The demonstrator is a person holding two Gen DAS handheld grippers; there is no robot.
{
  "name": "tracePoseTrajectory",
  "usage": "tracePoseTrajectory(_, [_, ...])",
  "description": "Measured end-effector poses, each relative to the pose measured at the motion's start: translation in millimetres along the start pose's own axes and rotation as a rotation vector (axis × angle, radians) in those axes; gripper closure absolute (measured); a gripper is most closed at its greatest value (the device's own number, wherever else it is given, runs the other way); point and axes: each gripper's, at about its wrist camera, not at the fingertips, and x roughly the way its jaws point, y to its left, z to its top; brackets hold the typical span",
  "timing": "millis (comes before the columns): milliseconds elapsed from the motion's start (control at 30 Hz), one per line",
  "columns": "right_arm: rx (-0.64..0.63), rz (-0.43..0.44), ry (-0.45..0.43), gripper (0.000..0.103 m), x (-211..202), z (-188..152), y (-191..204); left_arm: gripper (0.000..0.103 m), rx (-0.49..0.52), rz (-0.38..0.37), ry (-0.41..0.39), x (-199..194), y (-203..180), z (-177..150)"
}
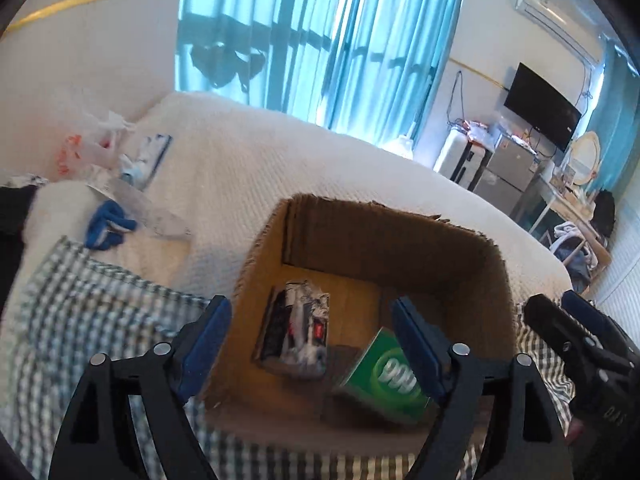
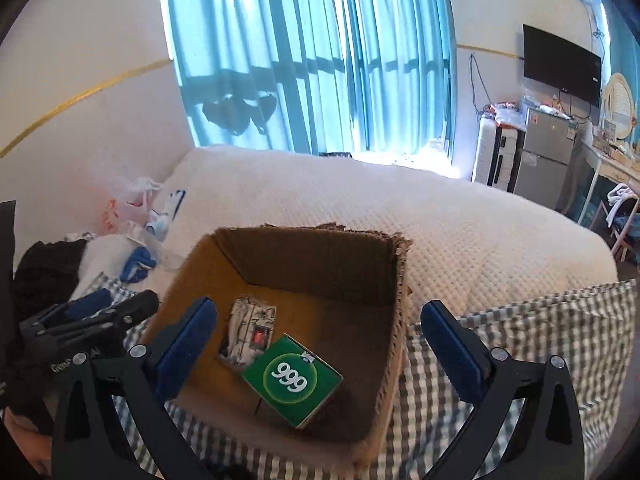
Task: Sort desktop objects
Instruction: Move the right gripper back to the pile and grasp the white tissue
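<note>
An open cardboard box (image 1: 400, 236) (image 2: 320, 256) sits on a checked cloth on the bed. Inside it lie a green "999" box (image 1: 386, 380) (image 2: 294, 380) and a black-and-white packet (image 1: 298, 328) (image 2: 250, 328). My left gripper (image 1: 312, 344) is open and empty, held above the box's near left part. My right gripper (image 2: 320, 340) is open and empty above the box, with the green box below and between its fingers. The right gripper shows at the right edge of the left wrist view (image 1: 580, 344), and the left gripper at the left of the right wrist view (image 2: 92, 320).
A white textured bedspread (image 2: 440, 232) covers the bed. At the bed's left lie a blue cloth (image 1: 106, 226) (image 2: 136, 264), plastic bags (image 1: 88, 144) (image 2: 128, 200) and dark clothing (image 2: 44, 268). Blue curtains (image 2: 312, 56), a TV (image 2: 560, 68) and a small fridge (image 2: 544, 148) stand beyond.
</note>
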Motion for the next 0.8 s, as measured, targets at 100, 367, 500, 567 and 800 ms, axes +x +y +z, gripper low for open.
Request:
tracePoseTrajectory(100, [-0.001, -0.004, -0.014, 0.000, -27.7, 3.6, 0.4, 0.010, 0.008, 0.015, -0.027, -28.9, 0.9, 0.0])
tracePoseTrajectory(367, [-0.027, 0.021, -0.063, 0.000, -92.6, 4.1, 10.3, 0.000, 0.087, 0.062, -0.098, -104.0, -7.3, -8.0])
tracePoseTrajectory(500, [-0.059, 0.049, -0.054, 0.000, -113.2, -8.8, 10.8, 0.000, 0.126, 0.054, -0.105, -126.0, -7.3, -23.8])
tracePoseTrajectory(567, [-0.076, 0.056, -0.045, 0.000, -119.3, -19.3, 10.3, 0.000, 0.139, 0.064, -0.097, -129.7, -6.8, -33.6])
tracePoseTrajectory(800, [-0.150, 0.071, 0.042, 0.000, -102.9, -77.1, 10.5, 0.000, 0.145, 0.098, -0.039, -113.0, 8.4, -93.1])
